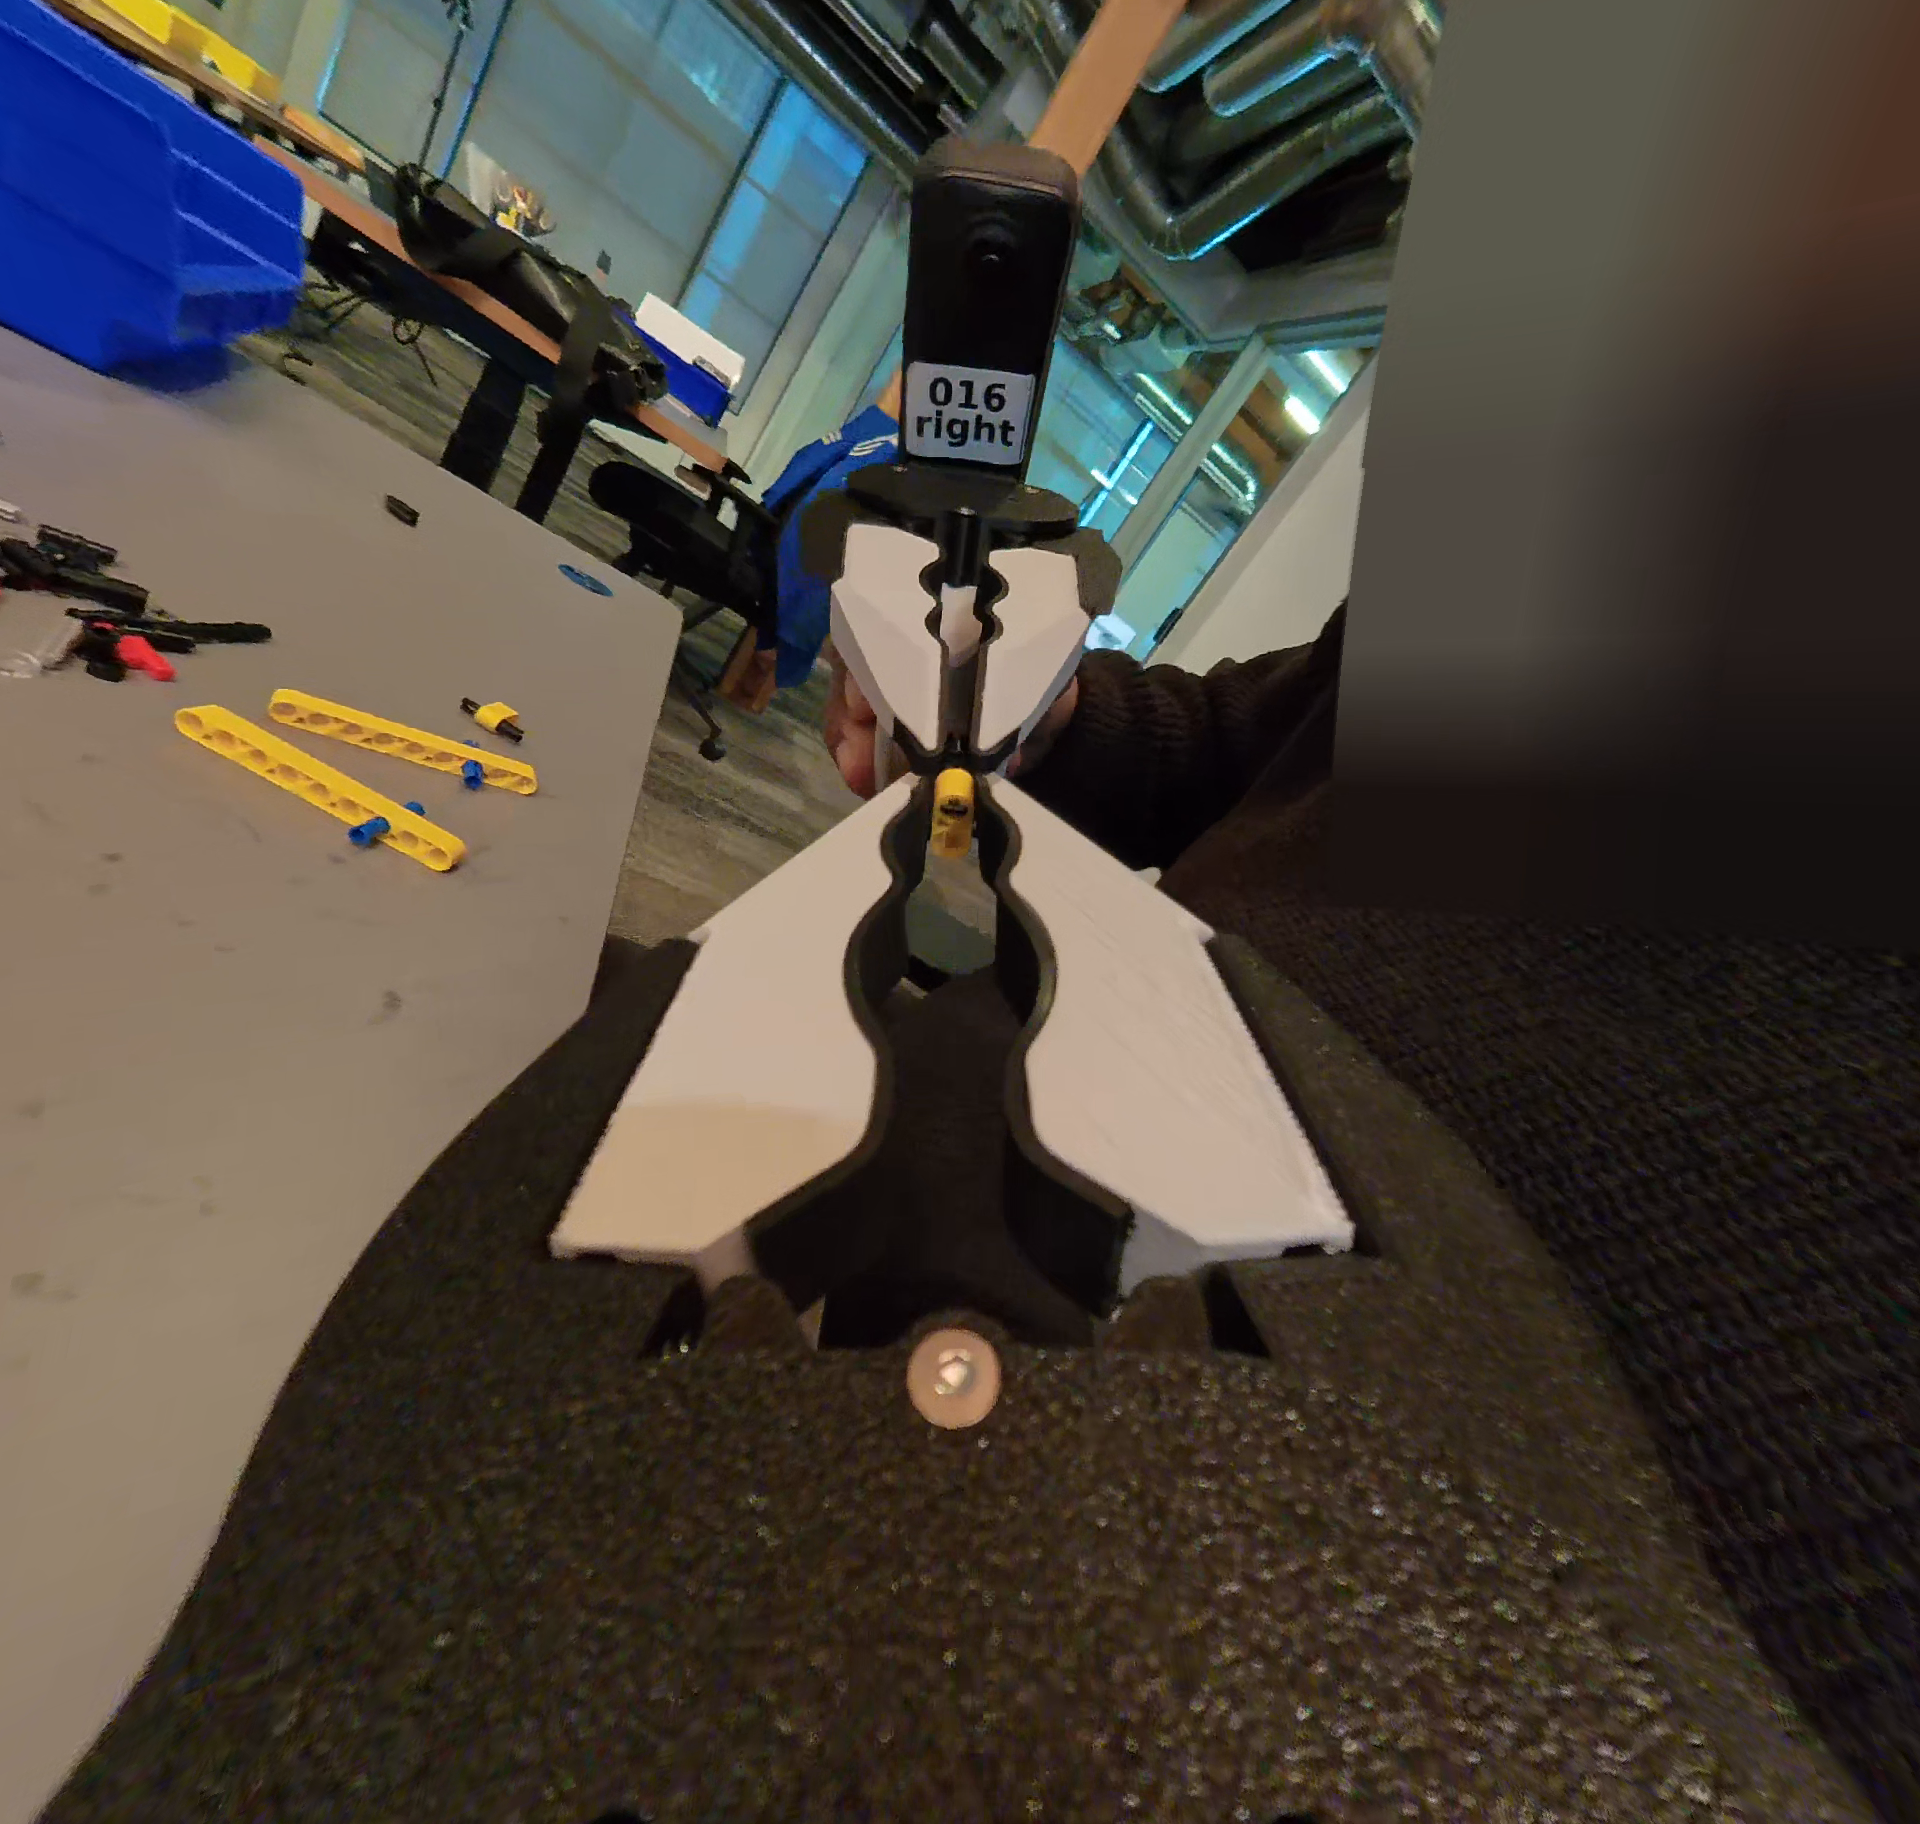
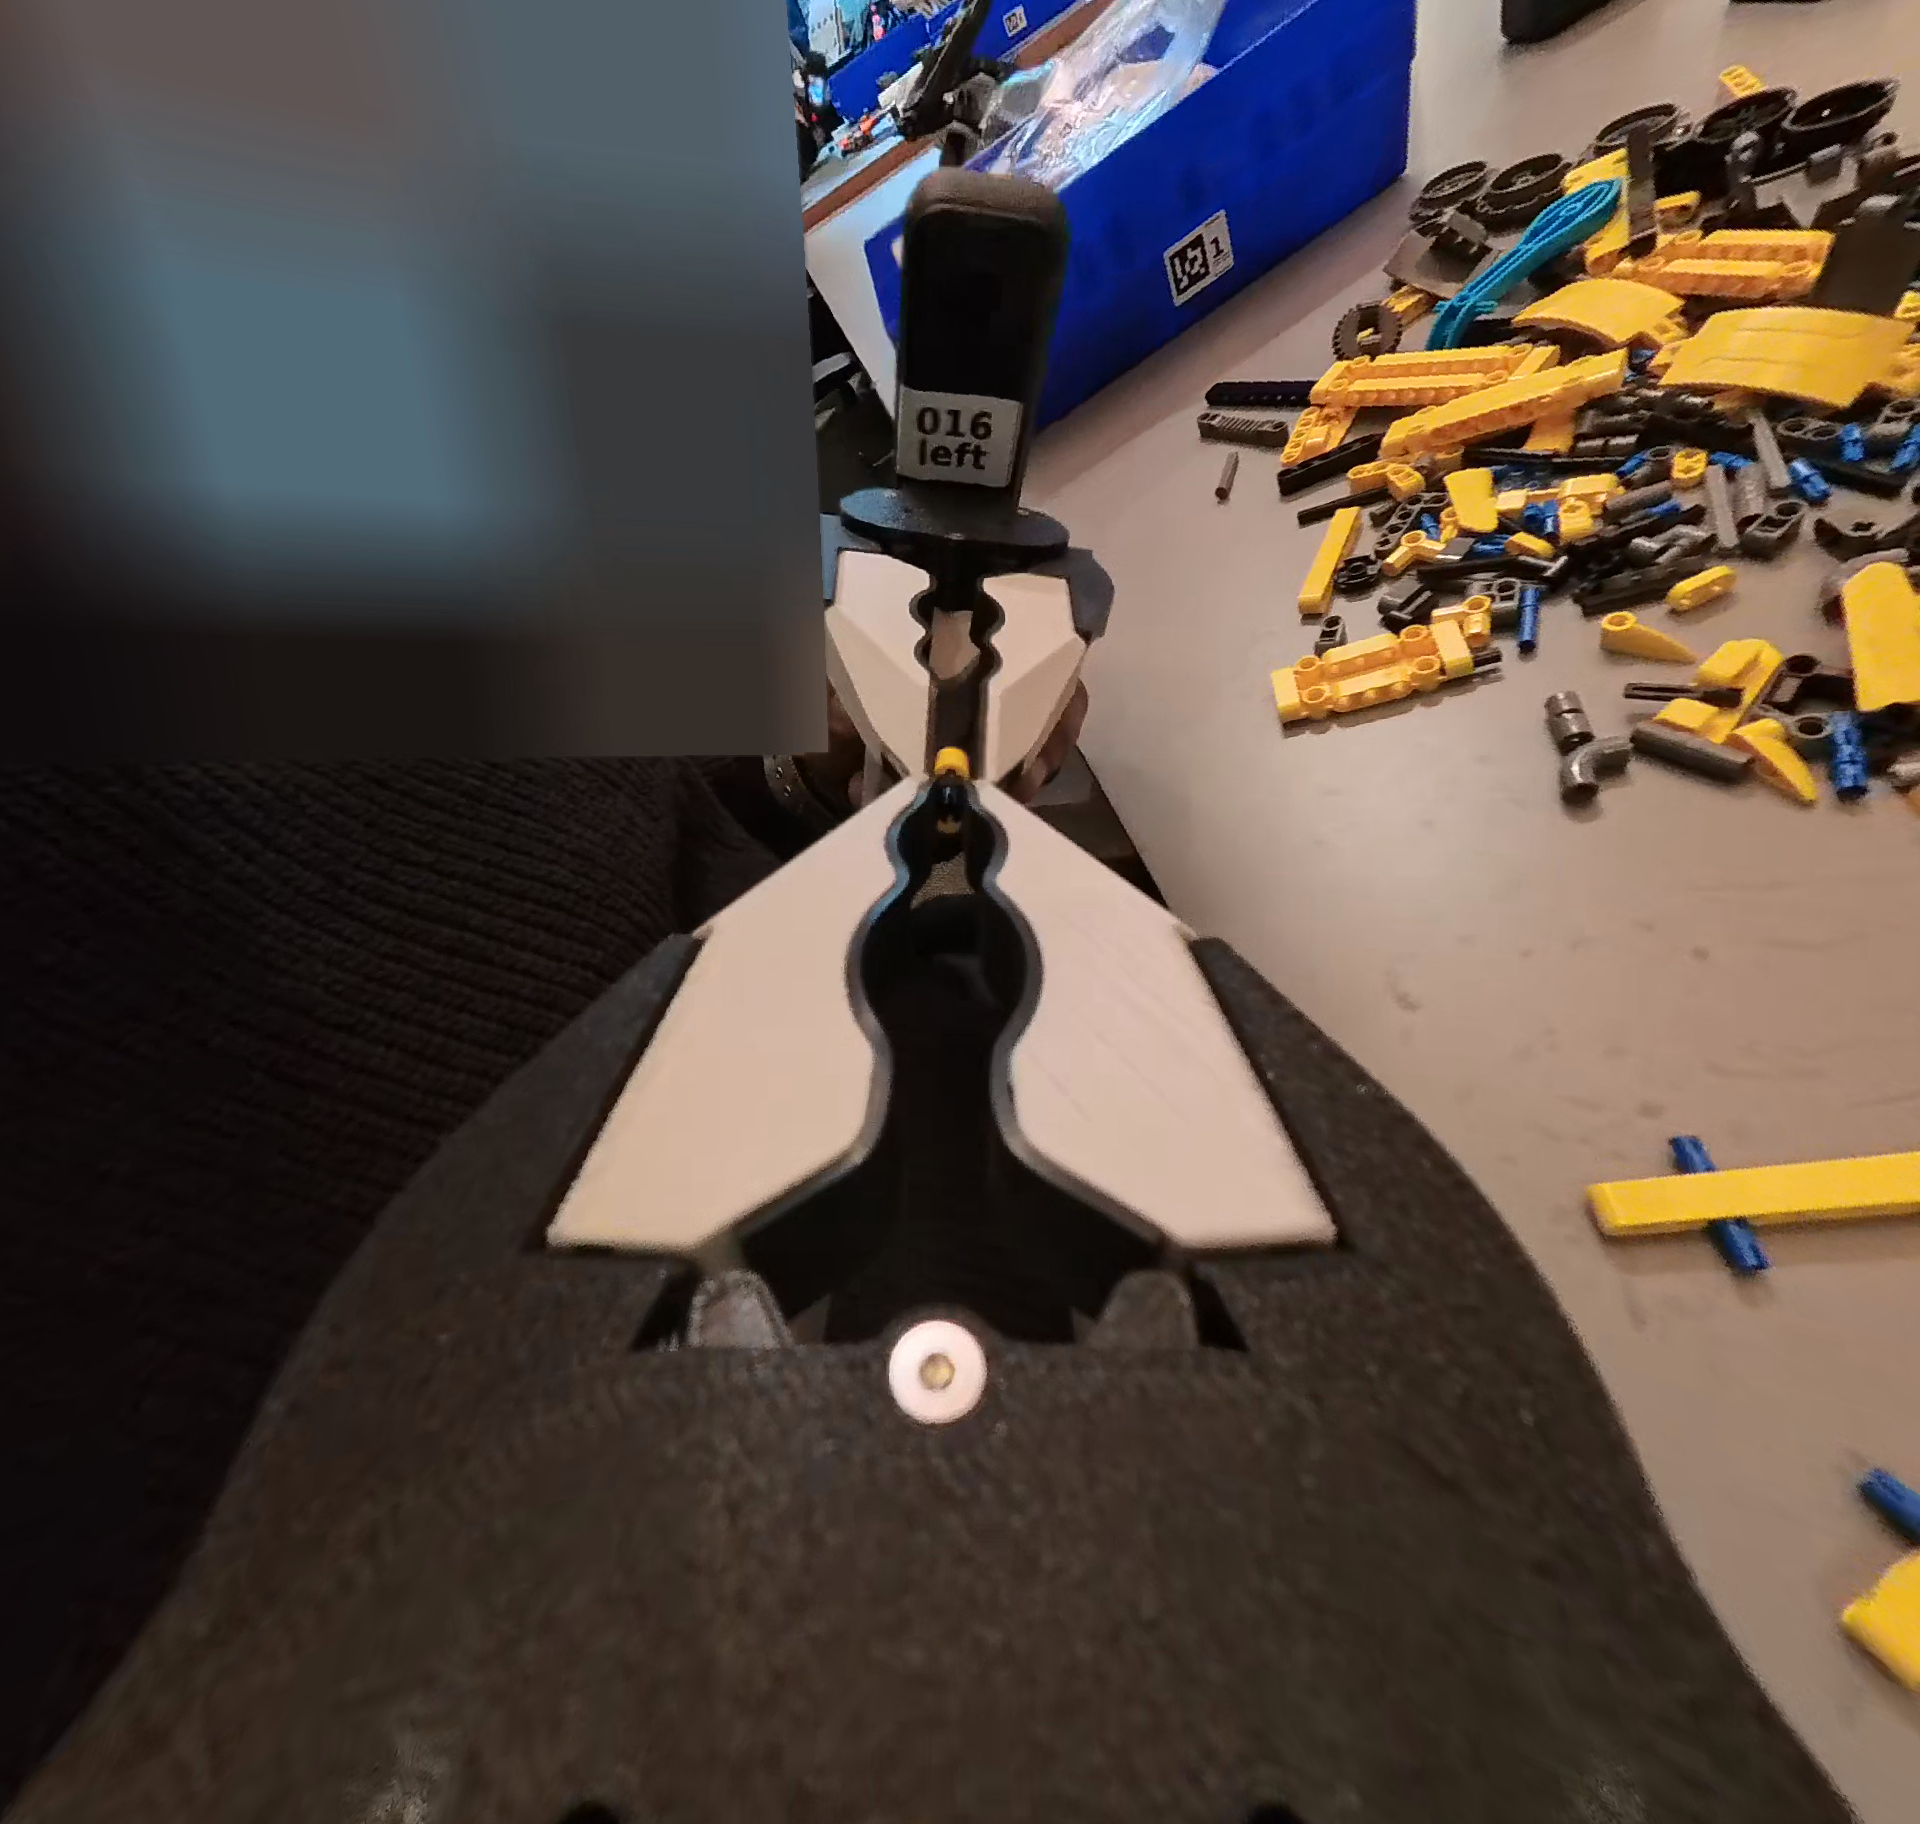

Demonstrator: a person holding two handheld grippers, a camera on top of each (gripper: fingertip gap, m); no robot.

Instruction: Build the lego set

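My two grippers meet tip to tip in the air beside the grey table (image 1: 260,1047). My left gripper (image 1: 954,787) is shut on a small yellow connector (image 1: 954,818) at its fingertips. The right gripper (image 1: 956,748) faces it, held by a hand in a dark sleeve. In the right wrist view, my right gripper (image 2: 948,789) is shut on a small black pin (image 2: 948,810). The pin's end touches the yellow connector (image 2: 948,762), which sits in the left gripper (image 2: 948,748). How far the pin sits in the connector is hidden.
Two long yellow beams (image 1: 317,787) with blue pins lie on the table, with a small yellow-and-black piece (image 1: 494,718) beside them. A big pile of yellow, black and blue building pieces (image 2: 1610,475) lies to the right. A blue bin (image 2: 1247,195) stands behind. Less than 4 cm separates the two grippers' tips.
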